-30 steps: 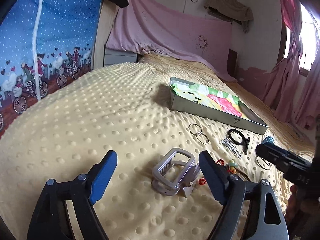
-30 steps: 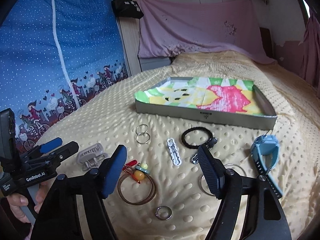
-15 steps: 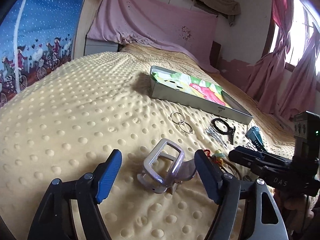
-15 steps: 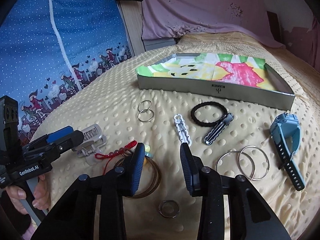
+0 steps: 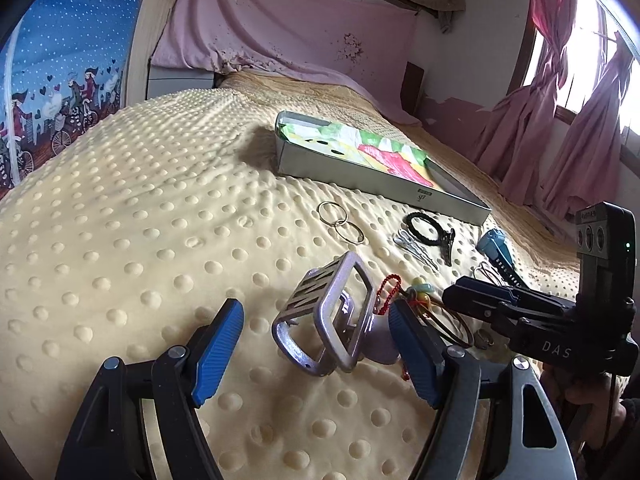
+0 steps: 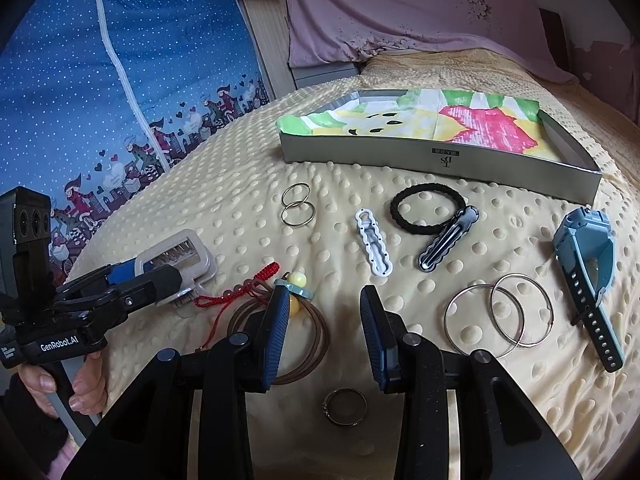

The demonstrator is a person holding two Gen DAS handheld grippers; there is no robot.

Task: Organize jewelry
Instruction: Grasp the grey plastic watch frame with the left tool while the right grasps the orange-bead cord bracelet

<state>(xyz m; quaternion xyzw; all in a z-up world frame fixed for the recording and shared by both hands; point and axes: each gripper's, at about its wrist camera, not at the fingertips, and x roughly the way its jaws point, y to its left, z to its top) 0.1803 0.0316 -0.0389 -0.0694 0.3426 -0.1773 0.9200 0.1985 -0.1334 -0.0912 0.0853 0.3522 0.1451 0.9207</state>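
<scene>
The left gripper carries ribbed blue pads on black arms, and its jaws stand apart around a grey plastic claw clip, a boxy, rectangular frame with comb teeth that lies tilted on the blanket; the right-hand pad sits just beside the clip's hinge, while the left-hand pad is clear of it. The right gripper, of the same build, has just been narrowing its jaws; they hover half-closed with only blanket between them, above a thin brown wire bangle strung with a round yellow bead and a knotted red cord. A small dark metal ring lies flat just below the pads. Farther out rest two large silver hoops that overlap, a blue watch with a perforated strap, a white wavy hair clip, a dark wavy clip touching a black braided hair tie, and two small linked silver rings. Beyond them sits a shallow grey box lined with crumpled paper of green, yellow and pink. Everything lies on a soft yellow blanket with raised dots.
</scene>
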